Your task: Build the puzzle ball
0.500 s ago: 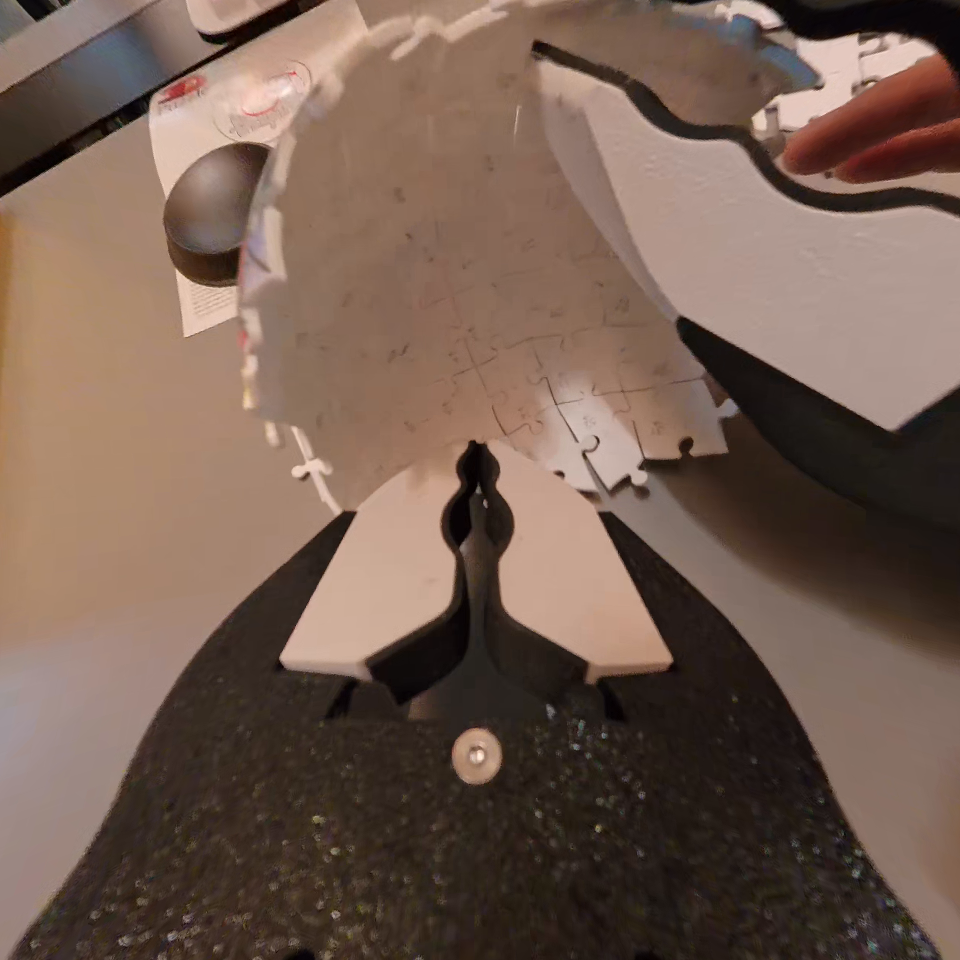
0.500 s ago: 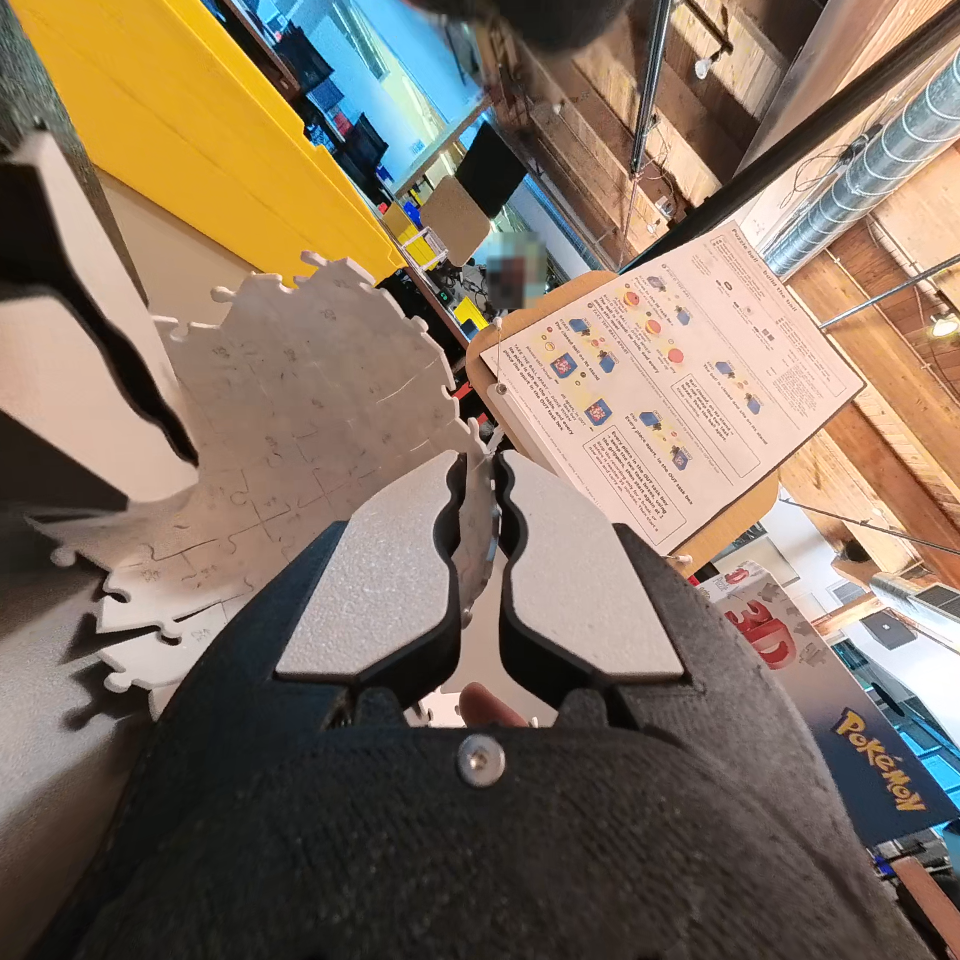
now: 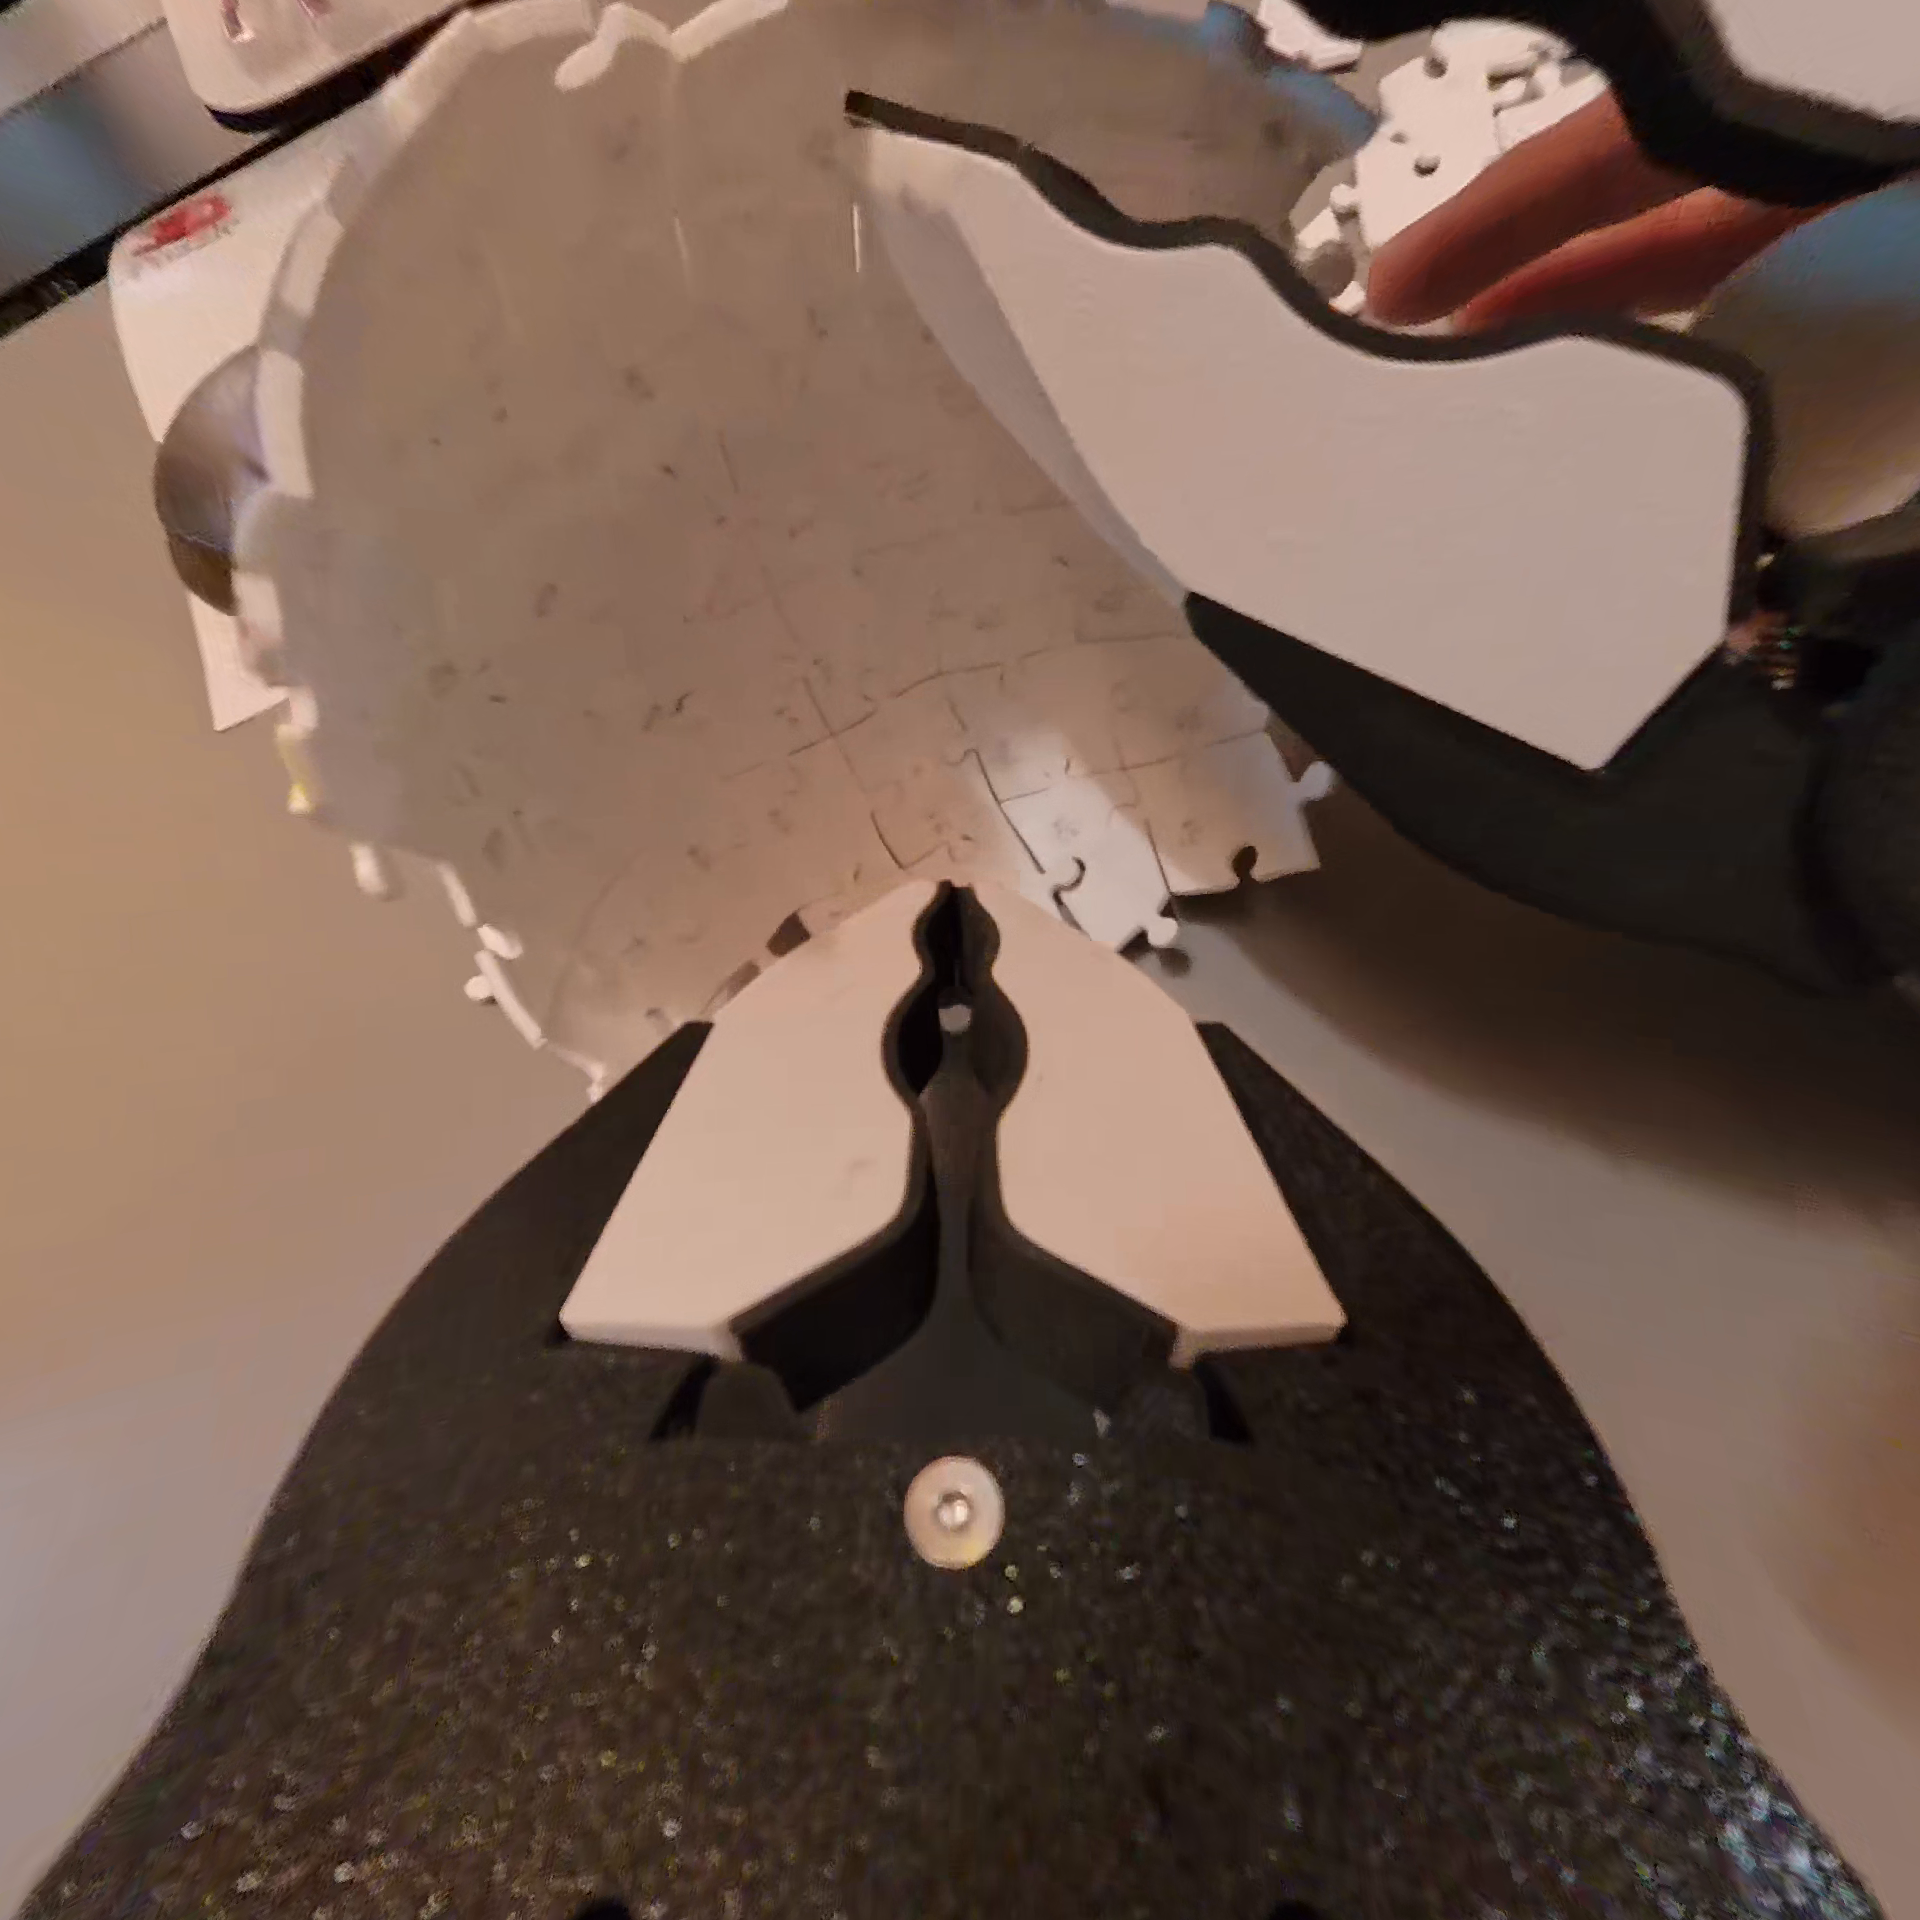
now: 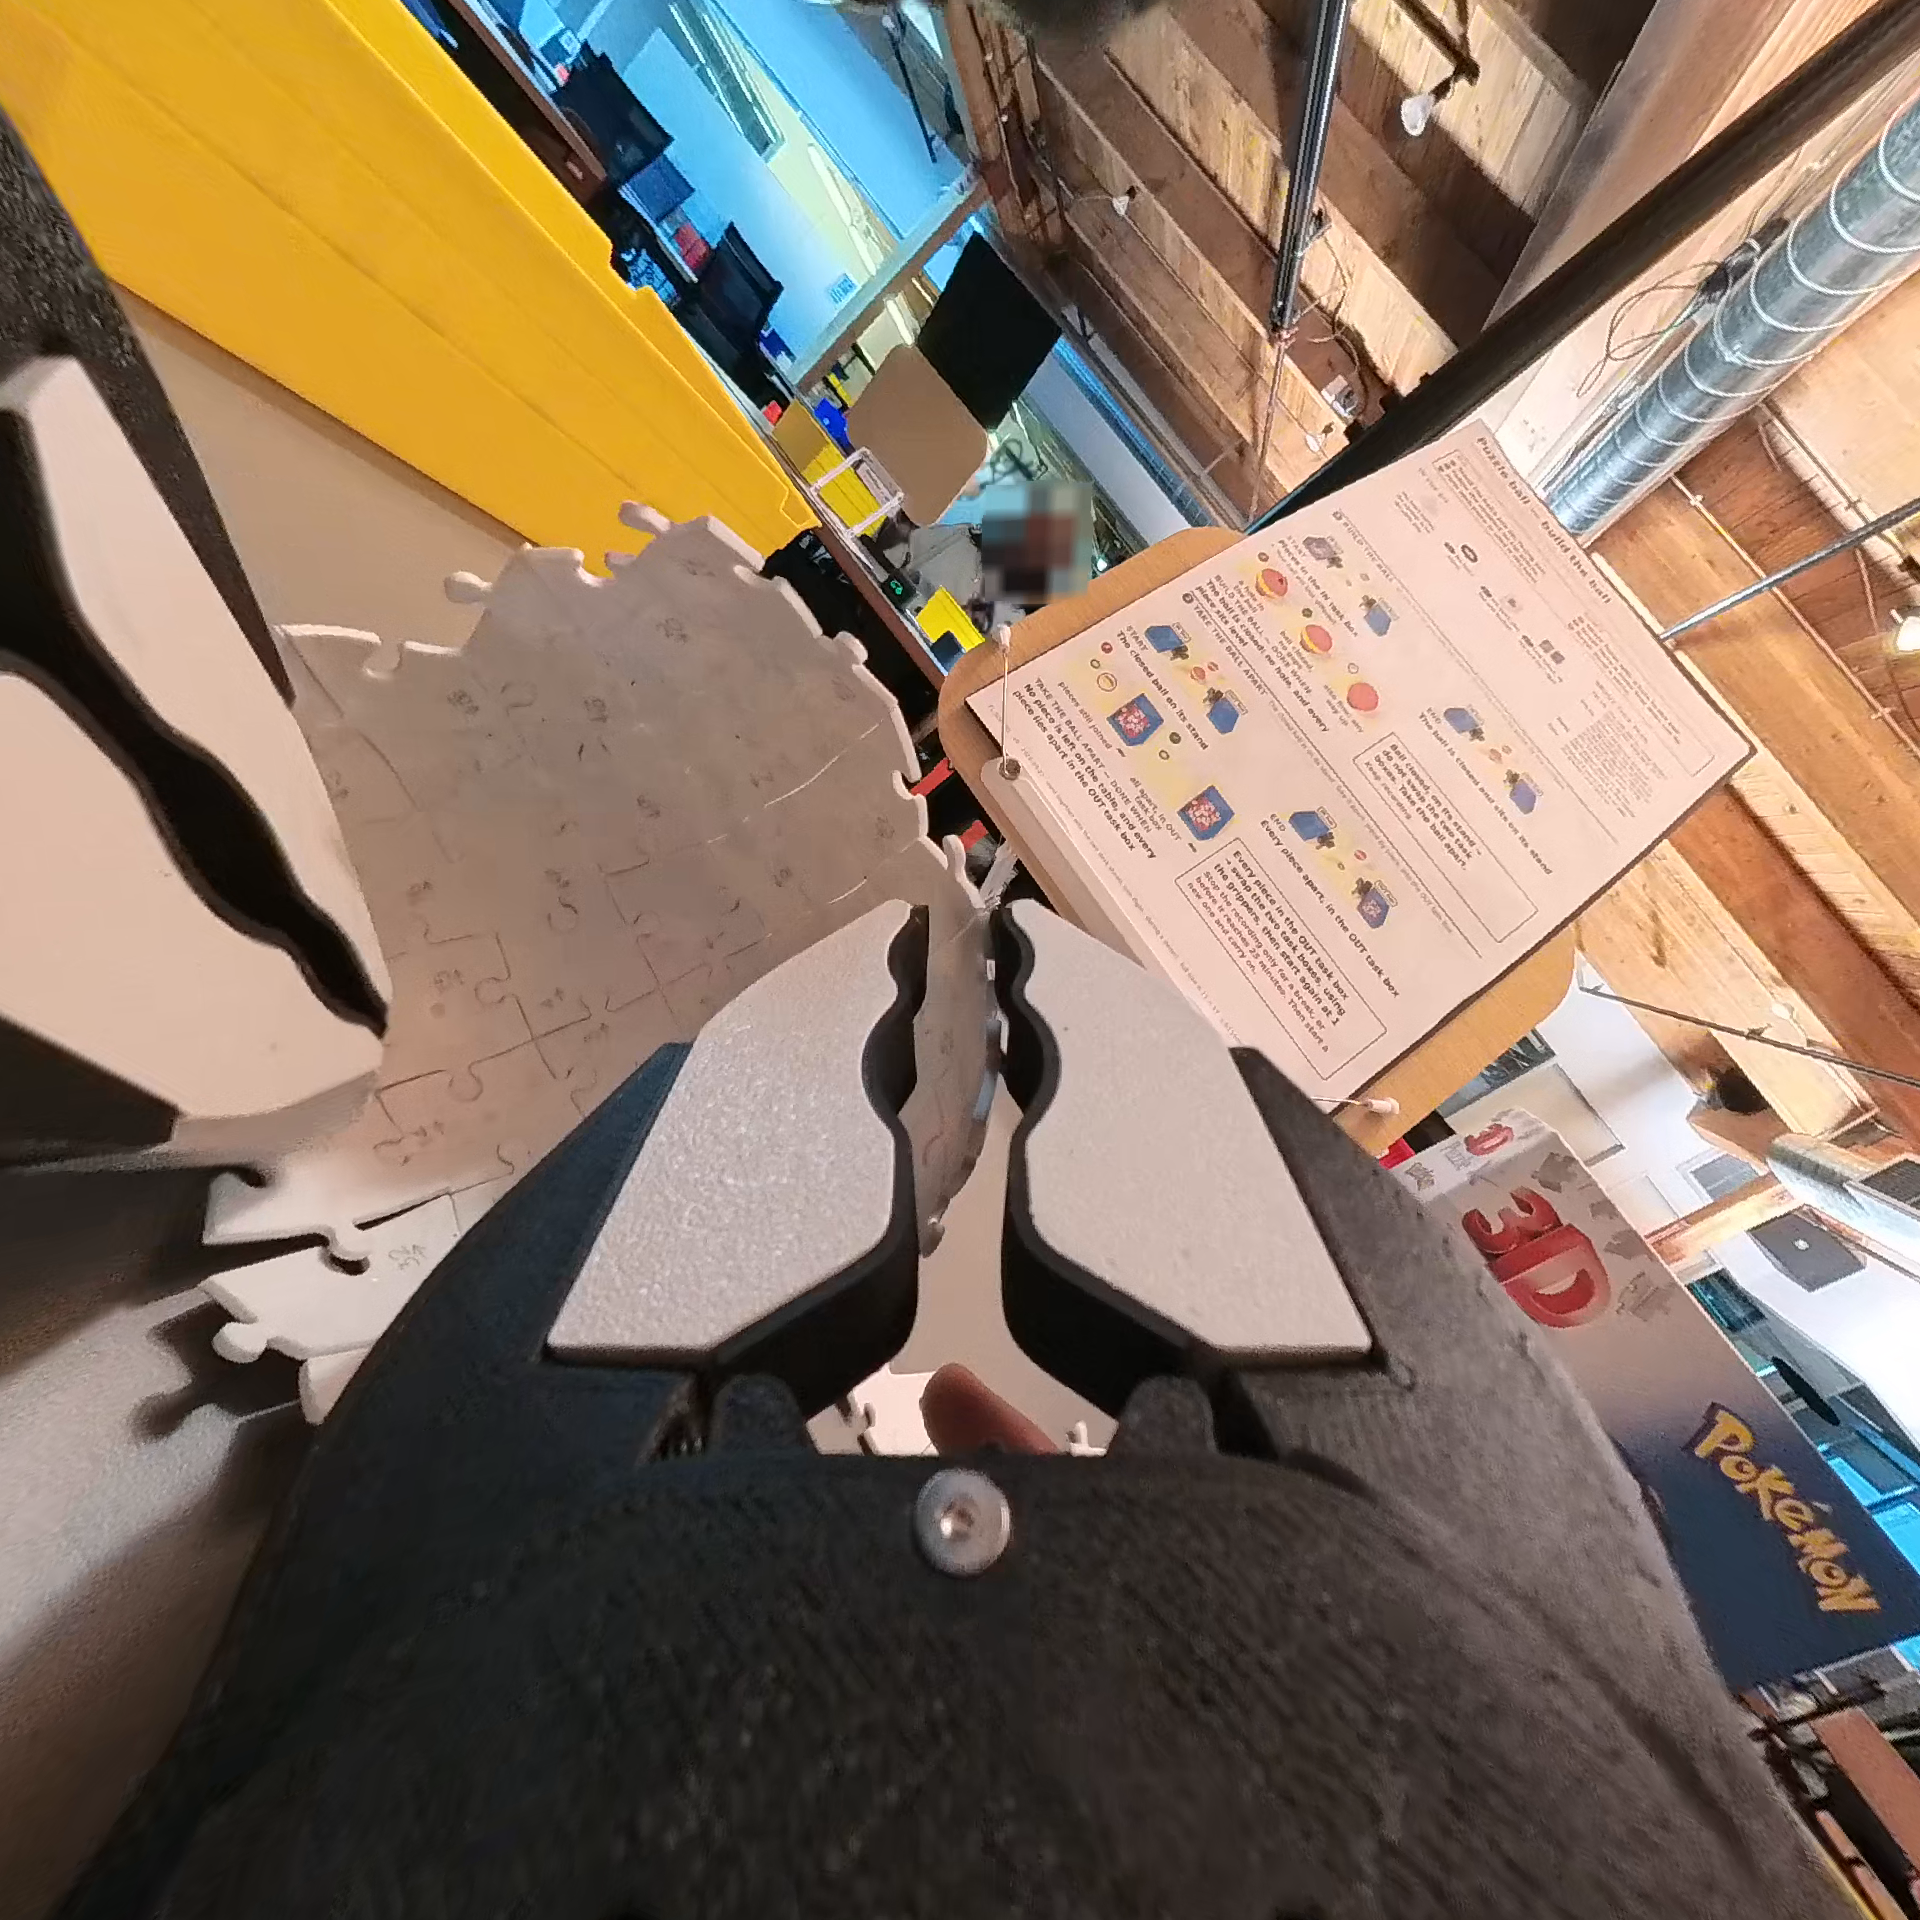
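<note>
Right wrist view alone: instruction sheet (image 4: pixel 1351 758); both hand-held grippers (image 3: pixel 951 904) (image 4: pixel 961 935) clamped on puzzle shell (image 3: pixel 644 499).

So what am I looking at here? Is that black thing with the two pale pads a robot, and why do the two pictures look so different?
There is no robot. A person holds two hand tools, each a black gripper with two pale fingers and a camera looking along them. One picture comes from the left gripper, the other from the right gripper, which is tilted, so its room looks slanted.

Both are shut on the edge of the same thing: a curved white shell of joined puzzle pieces, part of the puzzle ball, seen from its hollow inner side. Each view also shows the other gripper farther off.

On the table lie a dark round object on a paper sheet and some loose pieces. A printed instruction sheet stands behind.
</note>
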The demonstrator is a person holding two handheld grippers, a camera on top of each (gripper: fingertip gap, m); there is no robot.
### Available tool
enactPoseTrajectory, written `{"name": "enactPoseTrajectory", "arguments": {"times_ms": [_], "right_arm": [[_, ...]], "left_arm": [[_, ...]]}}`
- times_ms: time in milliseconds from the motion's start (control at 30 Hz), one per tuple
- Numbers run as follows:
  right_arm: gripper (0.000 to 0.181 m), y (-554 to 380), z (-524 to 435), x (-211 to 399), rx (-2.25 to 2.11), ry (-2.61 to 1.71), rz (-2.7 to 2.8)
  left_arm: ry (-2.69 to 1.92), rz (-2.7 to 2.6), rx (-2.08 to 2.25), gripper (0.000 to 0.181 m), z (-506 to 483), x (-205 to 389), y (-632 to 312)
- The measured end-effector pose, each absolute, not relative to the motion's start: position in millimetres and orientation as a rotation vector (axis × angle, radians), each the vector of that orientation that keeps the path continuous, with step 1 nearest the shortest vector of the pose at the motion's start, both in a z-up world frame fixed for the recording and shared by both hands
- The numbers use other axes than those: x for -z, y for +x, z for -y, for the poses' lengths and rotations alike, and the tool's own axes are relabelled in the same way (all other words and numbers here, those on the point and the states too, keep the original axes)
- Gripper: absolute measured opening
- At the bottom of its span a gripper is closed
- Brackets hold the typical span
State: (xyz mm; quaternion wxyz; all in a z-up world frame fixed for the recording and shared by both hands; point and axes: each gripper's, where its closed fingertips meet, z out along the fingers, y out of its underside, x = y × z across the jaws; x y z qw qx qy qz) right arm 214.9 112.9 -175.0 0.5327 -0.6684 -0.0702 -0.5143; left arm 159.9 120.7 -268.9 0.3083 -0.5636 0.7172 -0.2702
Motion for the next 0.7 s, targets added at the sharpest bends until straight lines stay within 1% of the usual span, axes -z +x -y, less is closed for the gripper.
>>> {"name": "enactPoseTrajectory", "arguments": {"times_ms": [300, 700], "right_arm": [[0.012, 216.0, -111.0, 176.2, 1.212, -1.597, 0.144], [0.012, 216.8, -109.9, 177.0, 1.193, -1.599, 0.121]], "left_arm": [[-1.472, -1.976, 0.664, 0.000, -112.9, 280.8, 166.8], [-1.457, -1.991, 0.649, 0.000, -110.9, 282.0, 171.8]]}}
